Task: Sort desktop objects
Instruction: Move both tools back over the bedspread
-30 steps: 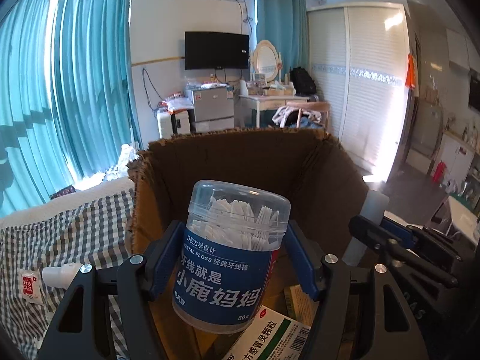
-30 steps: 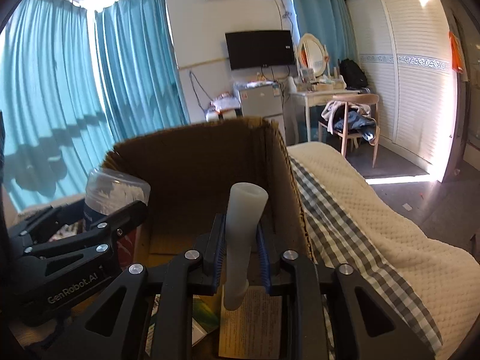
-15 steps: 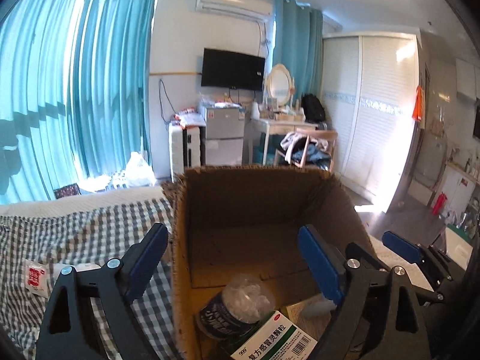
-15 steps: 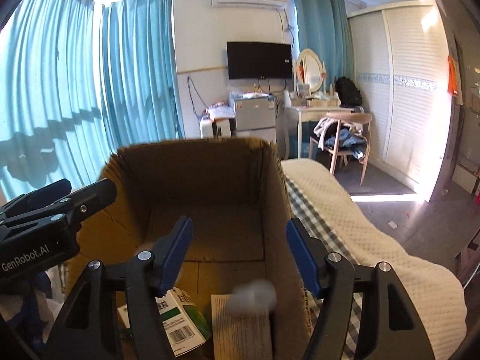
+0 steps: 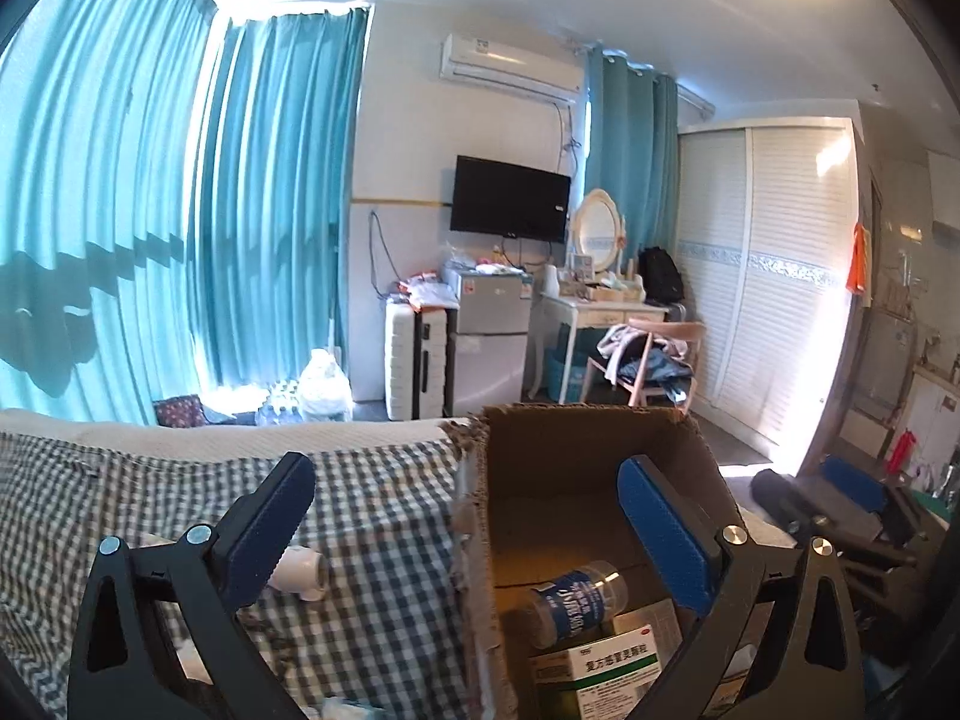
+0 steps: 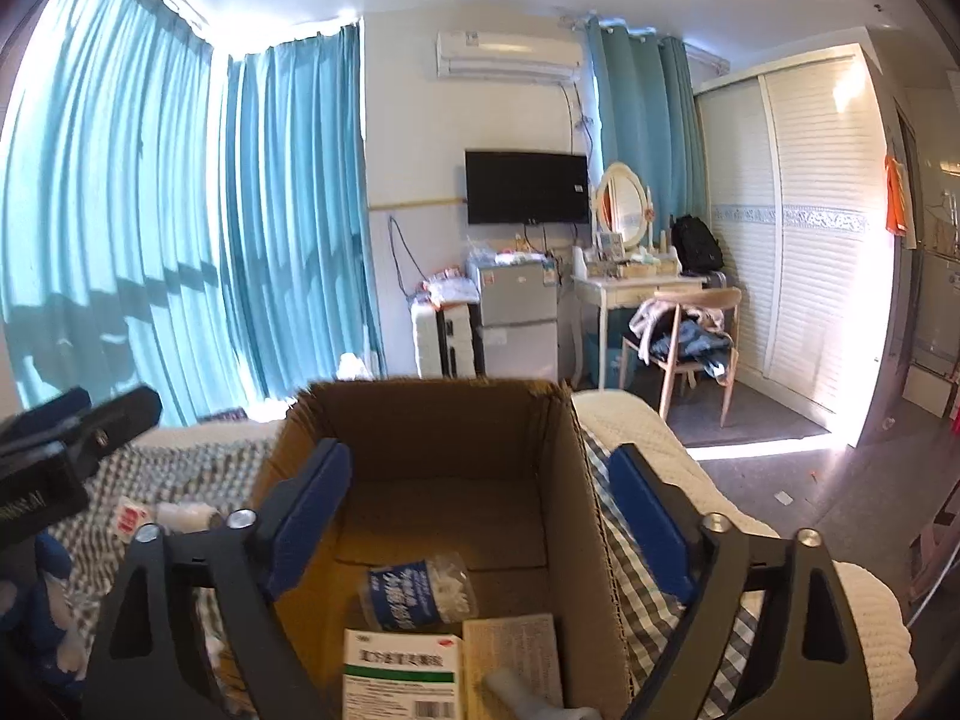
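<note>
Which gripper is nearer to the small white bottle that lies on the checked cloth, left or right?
Left. The left gripper has one jaw just beside the white bottle; the right gripper hangs over the cardboard box, farther away.

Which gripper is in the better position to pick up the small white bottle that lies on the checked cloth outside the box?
Probably the left gripper. It is open, and the white bottle lies close beside its left finger on the checked cloth. The right gripper is also open but sits over the cardboard box.
</note>
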`<state>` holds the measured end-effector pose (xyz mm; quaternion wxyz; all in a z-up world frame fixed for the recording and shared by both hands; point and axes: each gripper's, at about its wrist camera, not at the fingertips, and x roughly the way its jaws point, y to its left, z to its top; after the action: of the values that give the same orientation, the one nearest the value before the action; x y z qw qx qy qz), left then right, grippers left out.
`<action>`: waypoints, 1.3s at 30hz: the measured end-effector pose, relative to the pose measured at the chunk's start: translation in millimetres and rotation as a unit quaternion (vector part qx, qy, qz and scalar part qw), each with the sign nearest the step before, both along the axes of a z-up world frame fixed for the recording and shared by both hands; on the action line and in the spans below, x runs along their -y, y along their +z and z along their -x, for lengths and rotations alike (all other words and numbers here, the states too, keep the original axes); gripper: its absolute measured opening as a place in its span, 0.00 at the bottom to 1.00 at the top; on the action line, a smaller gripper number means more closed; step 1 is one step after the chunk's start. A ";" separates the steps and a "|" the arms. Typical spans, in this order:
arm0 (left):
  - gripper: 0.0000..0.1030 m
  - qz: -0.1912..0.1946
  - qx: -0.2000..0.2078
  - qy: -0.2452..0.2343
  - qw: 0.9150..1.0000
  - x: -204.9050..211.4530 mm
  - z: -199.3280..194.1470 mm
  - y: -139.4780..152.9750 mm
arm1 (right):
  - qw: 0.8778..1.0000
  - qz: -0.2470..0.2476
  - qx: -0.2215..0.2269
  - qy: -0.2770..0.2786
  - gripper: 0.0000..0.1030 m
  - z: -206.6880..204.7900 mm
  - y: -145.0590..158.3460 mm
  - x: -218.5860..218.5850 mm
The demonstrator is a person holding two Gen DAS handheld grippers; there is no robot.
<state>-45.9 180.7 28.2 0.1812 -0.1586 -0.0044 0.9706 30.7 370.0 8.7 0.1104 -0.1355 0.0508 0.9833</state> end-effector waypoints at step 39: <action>1.00 0.025 -0.062 0.226 0.972 207.8 -71.8 30.0 | 0.975 0.077 -0.180 0.109 1.00 -54.9 60.6 122.5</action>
<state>25.9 -27.1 58.2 -0.0469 -0.0979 -0.0044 0.9941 85.7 247.5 69.3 -0.0190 0.0305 0.1306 0.9908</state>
